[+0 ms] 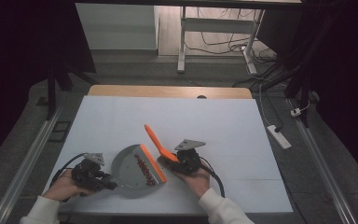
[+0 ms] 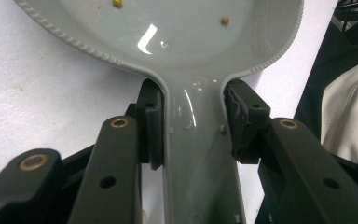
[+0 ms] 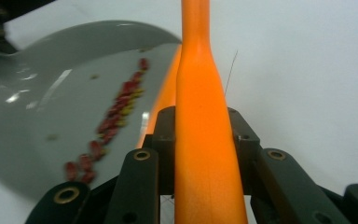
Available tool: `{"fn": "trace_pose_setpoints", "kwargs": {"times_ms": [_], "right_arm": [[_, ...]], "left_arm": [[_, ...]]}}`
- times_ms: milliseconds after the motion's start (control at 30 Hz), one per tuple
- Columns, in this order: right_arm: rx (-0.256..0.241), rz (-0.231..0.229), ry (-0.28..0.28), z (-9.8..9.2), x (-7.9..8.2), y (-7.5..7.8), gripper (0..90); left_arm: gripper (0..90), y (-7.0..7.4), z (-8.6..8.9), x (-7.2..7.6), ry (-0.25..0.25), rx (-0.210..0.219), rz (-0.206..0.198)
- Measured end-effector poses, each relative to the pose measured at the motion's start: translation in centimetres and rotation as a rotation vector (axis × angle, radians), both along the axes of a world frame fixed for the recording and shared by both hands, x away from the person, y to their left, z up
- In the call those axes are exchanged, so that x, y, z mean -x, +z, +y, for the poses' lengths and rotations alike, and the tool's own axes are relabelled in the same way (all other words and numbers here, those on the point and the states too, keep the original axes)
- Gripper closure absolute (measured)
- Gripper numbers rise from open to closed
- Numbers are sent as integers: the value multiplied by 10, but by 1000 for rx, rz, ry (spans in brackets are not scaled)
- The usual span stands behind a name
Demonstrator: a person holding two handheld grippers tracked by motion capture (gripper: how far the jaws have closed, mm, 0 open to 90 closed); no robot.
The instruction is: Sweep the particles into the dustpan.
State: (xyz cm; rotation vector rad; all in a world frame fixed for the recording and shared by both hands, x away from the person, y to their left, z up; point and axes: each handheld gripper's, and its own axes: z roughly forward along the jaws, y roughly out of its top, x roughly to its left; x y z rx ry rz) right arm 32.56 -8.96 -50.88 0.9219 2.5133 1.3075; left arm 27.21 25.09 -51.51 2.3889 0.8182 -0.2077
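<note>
While the grey dustpan [image 1: 133,168] lies flat on the white desk [image 1: 214,126], my left hand-held gripper [image 1: 103,181] squeezes its handle tight. Red and yellow bits [image 1: 144,170] sit in a line inside it, near the orange lip [image 1: 153,163]. My right hand-held gripper [image 1: 175,158] is closed on the orange brush [image 1: 156,140], just beside that lip. I should sweep slowly toward the pan and keep the pan pressed down, so nothing slips under.
</note>
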Motion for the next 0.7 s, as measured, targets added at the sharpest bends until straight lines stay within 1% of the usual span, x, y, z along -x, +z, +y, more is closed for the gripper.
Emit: {"fn": "trace_pose_setpoints", "kwargs": {"times_ms": [67, 100, 167, 233, 267, 300, 367, 400, 500, 600, 633, 700], "right_arm": [[-5, 17, 14, 5, 6, 0, 702], [-4, 10, 19, 8, 8, 0, 702], [-12, 14, 30, 12, 11, 0, 702], [-48, 31, 49, 14, 13, 2, 703], [-80, 65, 65, 14, 13, 3, 703], [-93, 80, 76, 15, 13, 4, 703], [-83, 36, 83, 16, 14, 9, 703], [-88, 20, 76, 14, 13, 12, 703], [-129, 7, 35, 1, 6, 21, 703], [-136, -9, -14, -15, -2, 26, 702], [-133, -21, -27, -20, -4, 26, 702], [-145, -6, -46, -29, -9, 27, 703]], "left_arm": [[616, 0, 0, 0, 1, -1, -1], [616, 0, 0, 0, 1, -1, -1], [616, 0, 0, 0, 2, -1, -1], [616, 0, 0, 0, 2, 0, -2], [616, -1, 0, 0, 1, 0, -2], [616, -1, 0, 0, 2, 1, -2], [615, -1, 0, 0, 2, 3, -2], [616, -2, 0, 0, 2, 4, -4], [615, -2, -1, 0, 1, 4, -10], [616, -2, -2, 0, 4, 4, -19], [616, -2, -2, 0, 6, 5, -24], [616, -3, -4, 0, 7, 7, -37]]}}
